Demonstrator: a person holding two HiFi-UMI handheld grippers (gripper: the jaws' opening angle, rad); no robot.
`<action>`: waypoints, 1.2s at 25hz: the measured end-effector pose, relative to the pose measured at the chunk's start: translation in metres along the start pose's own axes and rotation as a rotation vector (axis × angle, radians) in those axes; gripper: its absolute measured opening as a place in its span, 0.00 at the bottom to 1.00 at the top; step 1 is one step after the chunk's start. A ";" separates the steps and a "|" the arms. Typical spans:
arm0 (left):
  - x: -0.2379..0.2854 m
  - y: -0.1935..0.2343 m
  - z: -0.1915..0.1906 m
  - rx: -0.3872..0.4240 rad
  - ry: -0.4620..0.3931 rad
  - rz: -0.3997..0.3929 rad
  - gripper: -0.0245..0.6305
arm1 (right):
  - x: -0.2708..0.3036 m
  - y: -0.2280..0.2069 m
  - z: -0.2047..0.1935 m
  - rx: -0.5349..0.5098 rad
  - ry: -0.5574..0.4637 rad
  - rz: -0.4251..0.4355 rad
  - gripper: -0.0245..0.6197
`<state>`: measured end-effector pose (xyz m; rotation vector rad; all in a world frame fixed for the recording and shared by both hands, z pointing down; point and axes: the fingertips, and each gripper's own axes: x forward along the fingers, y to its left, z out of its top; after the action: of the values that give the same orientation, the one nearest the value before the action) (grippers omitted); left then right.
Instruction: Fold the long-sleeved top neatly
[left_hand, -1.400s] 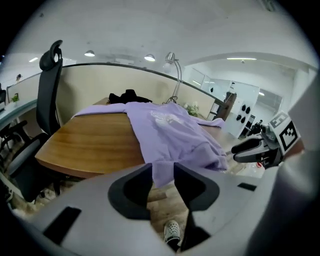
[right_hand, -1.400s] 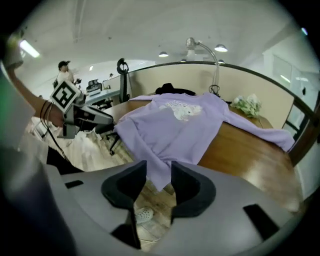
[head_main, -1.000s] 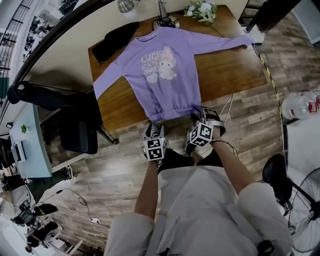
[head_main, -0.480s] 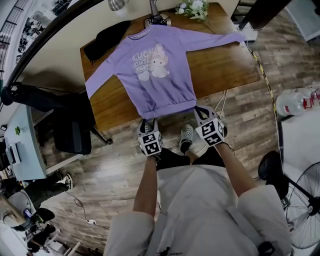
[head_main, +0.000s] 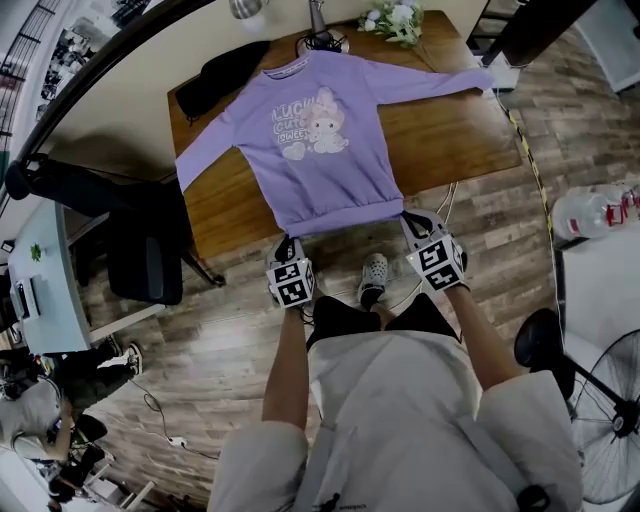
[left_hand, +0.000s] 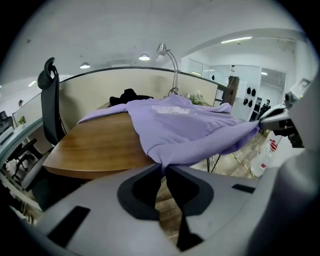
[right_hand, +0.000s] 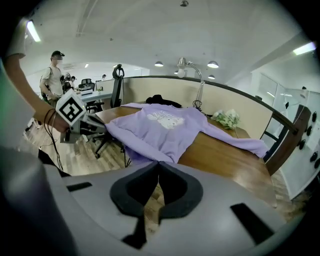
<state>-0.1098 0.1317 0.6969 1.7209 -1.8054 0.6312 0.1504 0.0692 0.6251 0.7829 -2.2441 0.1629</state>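
A lilac long-sleeved top (head_main: 320, 140) with a cartoon print lies face up on the wooden table (head_main: 455, 140), its sleeves spread and its hem at the near edge. My left gripper (head_main: 289, 241) holds the hem's left corner; its jaws are closing, and the fabric (left_hand: 185, 132) is pinched between them (left_hand: 163, 167). At the hem's right corner, my right gripper (head_main: 409, 219) is shut on the purple cloth (right_hand: 159, 127), which bunches at its jaw tips (right_hand: 159, 163). The hem hangs taut between the two, just off the table edge.
A black garment (head_main: 225, 72), a lamp base (head_main: 322, 38) and flowers (head_main: 400, 18) sit at the table's far side. A black office chair (head_main: 145, 262) stands to the left, a water jug (head_main: 592, 212) and a fan (head_main: 605, 420) to the right. A person (right_hand: 52, 79) stands far off.
The two grippers have spread apart along the hem. The left gripper has closed on the left corner. The right gripper has risen with the right corner, and the hem is drawn straight.
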 end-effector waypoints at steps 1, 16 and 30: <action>-0.006 0.003 0.002 0.010 0.001 -0.005 0.11 | 0.000 -0.001 -0.004 -0.014 0.011 0.002 0.05; -0.042 0.017 -0.029 0.059 0.148 -0.062 0.12 | 0.031 0.009 -0.071 -0.095 0.276 0.080 0.08; -0.015 0.069 0.118 0.029 -0.054 -0.065 0.12 | 0.020 -0.133 -0.021 0.402 0.150 -0.217 0.09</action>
<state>-0.1877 0.0675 0.6035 1.8244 -1.7769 0.5920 0.2295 -0.0405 0.6382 1.1785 -1.9921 0.5603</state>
